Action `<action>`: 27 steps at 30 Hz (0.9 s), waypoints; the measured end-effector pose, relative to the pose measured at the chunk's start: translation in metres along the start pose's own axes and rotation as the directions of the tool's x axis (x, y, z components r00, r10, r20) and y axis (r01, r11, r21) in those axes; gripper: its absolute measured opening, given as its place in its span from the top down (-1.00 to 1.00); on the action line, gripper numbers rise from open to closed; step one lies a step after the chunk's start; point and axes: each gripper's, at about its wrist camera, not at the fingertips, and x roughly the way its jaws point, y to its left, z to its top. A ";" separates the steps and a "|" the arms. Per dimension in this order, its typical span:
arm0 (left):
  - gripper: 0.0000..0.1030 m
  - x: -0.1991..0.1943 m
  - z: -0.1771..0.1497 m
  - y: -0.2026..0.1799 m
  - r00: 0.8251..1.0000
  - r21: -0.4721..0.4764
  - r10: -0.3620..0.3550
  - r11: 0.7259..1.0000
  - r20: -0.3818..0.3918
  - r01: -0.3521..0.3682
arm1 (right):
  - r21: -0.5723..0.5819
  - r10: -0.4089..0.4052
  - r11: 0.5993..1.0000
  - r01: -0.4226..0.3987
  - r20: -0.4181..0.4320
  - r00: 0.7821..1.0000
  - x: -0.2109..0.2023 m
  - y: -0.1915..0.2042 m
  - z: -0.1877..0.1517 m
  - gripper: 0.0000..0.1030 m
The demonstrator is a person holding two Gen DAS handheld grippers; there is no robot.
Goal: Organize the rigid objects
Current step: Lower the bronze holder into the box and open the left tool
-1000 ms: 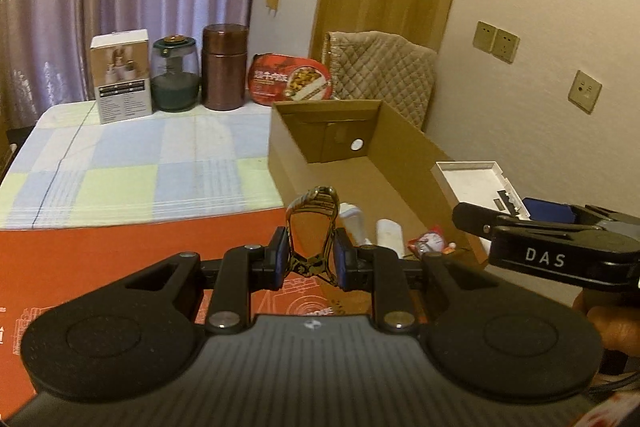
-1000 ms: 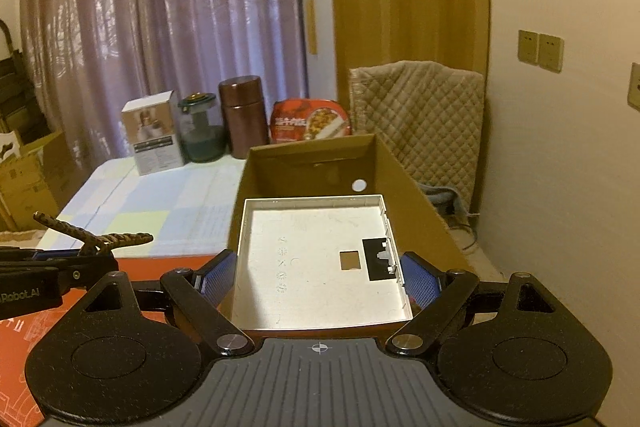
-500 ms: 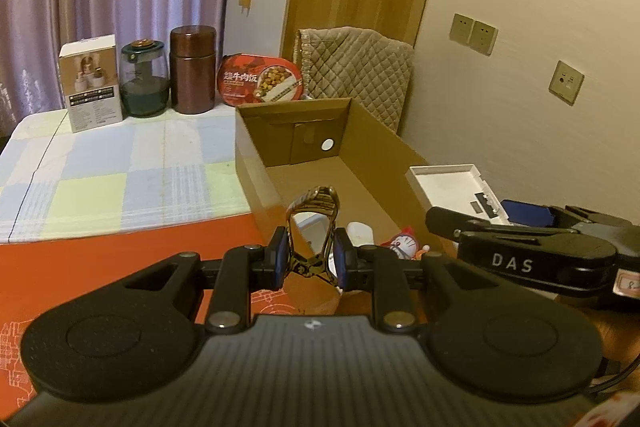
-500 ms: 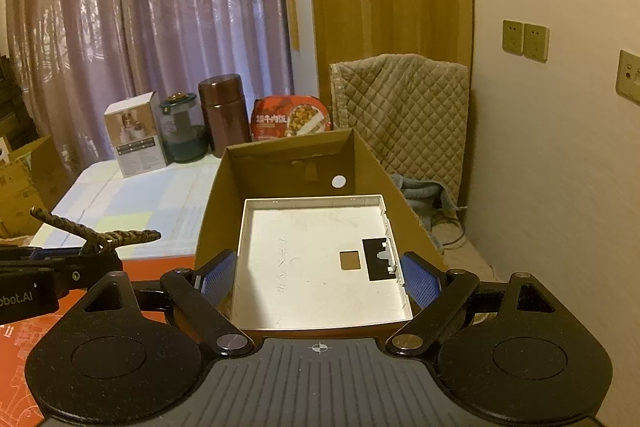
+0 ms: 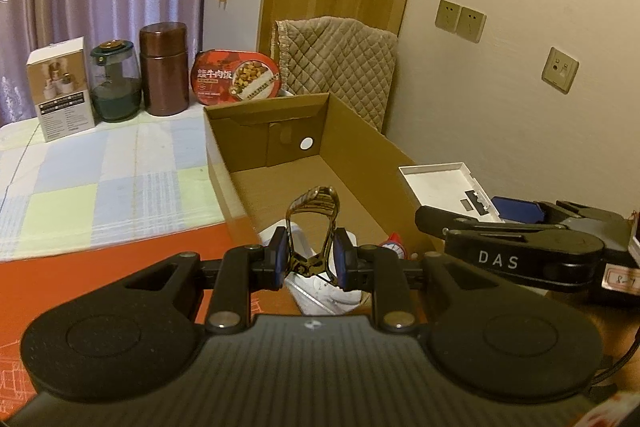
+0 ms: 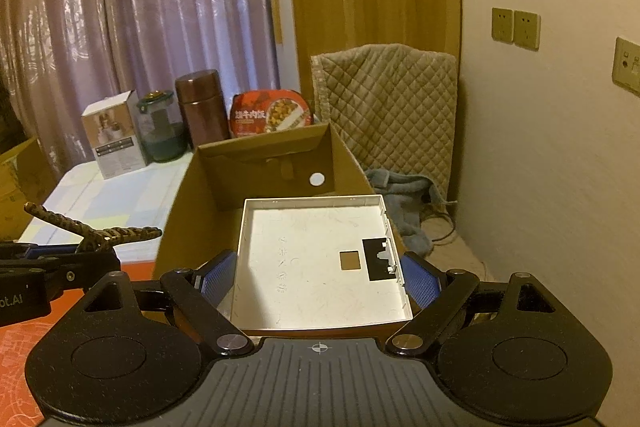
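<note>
- The left gripper [image 5: 310, 259] has its fingers clenched on a gold-and-black hair clip [image 5: 314, 227], which stands up between the blue pads.
- Compared with a second ago, that clip has travelled from over the orange mat [image 5: 120, 259] to above the near end of the open cardboard box [image 5: 360, 131]; the box's near wall, which was ahead of the fingers before, now lies beneath them.
- Down inside the box, under the clip, lie white items [image 5: 320, 287] and a small red-and-white object [image 5: 394, 243]; more of the white items shows now than earlier.
- The right gripper [image 6: 318, 277] has its fingers spread wide, grasping a flat white tray [image 6: 316, 259] by its two side edges, open face up.
- The tray sits the same way between the pads as in the earlier frames, but it now hangs further over the box, covering more of the box floor; the round hole in the far wall is nearer its top edge.
- From the left wrist view, the tray [image 5: 444, 183] is held just past the box's right wall, higher than the clip.
- At the back of the checked tabletop [image 5: 100, 179], the white carton [image 5: 60, 87], glass jar [image 5: 114, 83], brown canister [image 5: 163, 69] and red food bowl [image 5: 236, 77] stand in the same row as before.
</note>
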 end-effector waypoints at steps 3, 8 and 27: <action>0.63 0.012 0.004 -0.001 1.000 0.002 -0.005 1.000 -0.010 0.005 | -0.003 0.000 1.000 0.000 -0.011 1.000 0.009 -0.005 0.003 -0.64; 0.63 0.030 0.007 -0.001 1.000 -0.001 -0.012 1.000 -0.028 0.012 | -0.005 0.003 1.000 -0.003 -0.029 1.000 0.023 -0.011 0.005 -0.64; 0.63 0.059 0.013 -0.001 0.997 0.014 -0.021 1.000 -0.070 0.022 | -0.002 0.008 1.000 -0.008 -0.057 0.998 0.046 -0.019 0.006 -0.64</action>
